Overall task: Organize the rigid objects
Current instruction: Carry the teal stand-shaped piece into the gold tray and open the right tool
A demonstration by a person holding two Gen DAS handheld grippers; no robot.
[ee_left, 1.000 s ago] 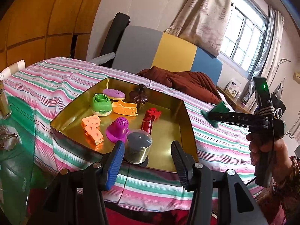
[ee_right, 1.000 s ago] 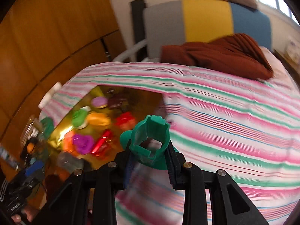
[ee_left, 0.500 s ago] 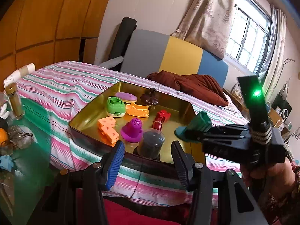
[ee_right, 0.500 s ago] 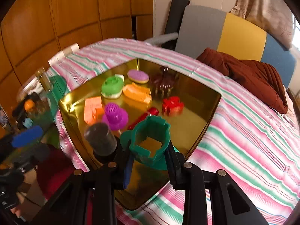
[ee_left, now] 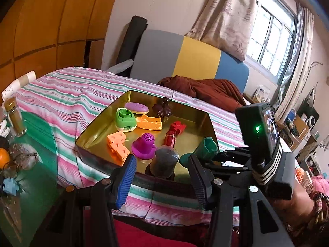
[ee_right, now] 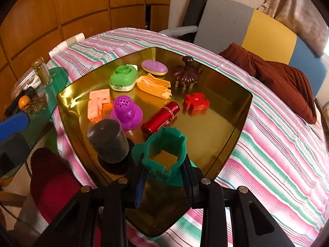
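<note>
Right wrist view: we have the right hand-held gripper clamped on a green cup over the near edge of the gold tray. It looks light, stiff, thin-walled plastic, best gripped across its rim. The left hand-held gripper stands apart, empty.

Base of the green plastic piece behind gripper fingers; left-edge clutter indistinct

My right gripper now holds the green piece over the gold tray's near corner, no longer above the striped bedspread.
</note>
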